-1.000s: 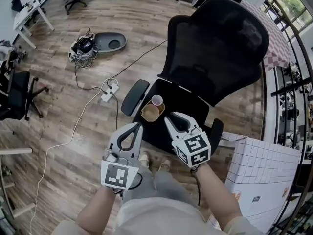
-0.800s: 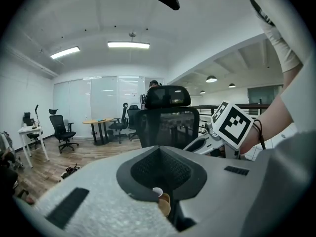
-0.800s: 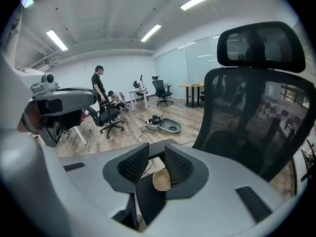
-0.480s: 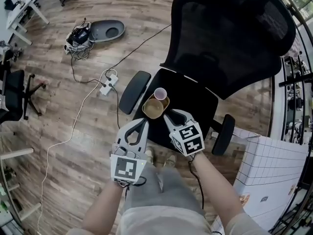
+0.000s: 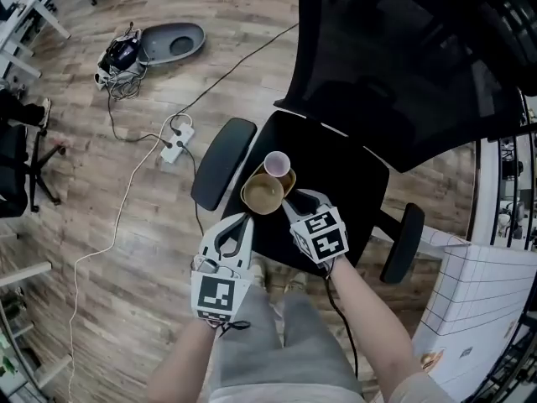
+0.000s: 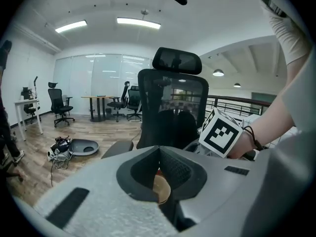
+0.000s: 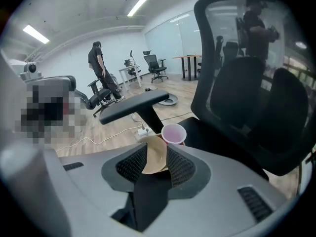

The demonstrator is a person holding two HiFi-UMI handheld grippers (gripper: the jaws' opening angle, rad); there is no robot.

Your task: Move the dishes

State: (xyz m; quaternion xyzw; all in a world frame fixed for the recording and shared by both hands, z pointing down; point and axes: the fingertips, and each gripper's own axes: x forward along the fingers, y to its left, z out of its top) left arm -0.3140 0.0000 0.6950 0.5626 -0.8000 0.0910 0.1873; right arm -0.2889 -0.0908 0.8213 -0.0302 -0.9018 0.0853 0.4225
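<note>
**Closing in on the bowl at the seat's corner**

Dropping in low now, both grippers hover over the office chair's black seat point(image 5: 340, 170). The dishes sit right at the seat's near corner, beside the armrest point(image 5: 211, 164). A tan bowl point(image 5: 263, 193) is nearest the seat's edge. A pink cup point(image 5: 277, 164) stands just behind it, toward the backrest.

The right gripper point(image 5: 294, 201) comes in steeply from the bowl's right side. Its fingers point(image 7: 180, 169) stand apart and have just been opening. The right gripper view shows the bowl's rim framed squarely between them. They don't look to be pressing on it yet, so my read is that this hand is lining up to pinch the rim.

The left gripper point(image 5: 243, 219) sits flatter, its tip just short of the bowl's near edge. Its fingers point(image 6: 175, 169) are drawn together at the tips and hold nothing. The bowl shows only beyond them, through the gap lower down. That looks like a steadying or waiting hand, not the one doing the picking.

Against a second ago, both grippers have sunk much nearer the seat and their tips now crowd the bowl. The chair fills far more of the head view. Bowl and cup haven't budged from that corner, so nothing has been moved yet.
</note>
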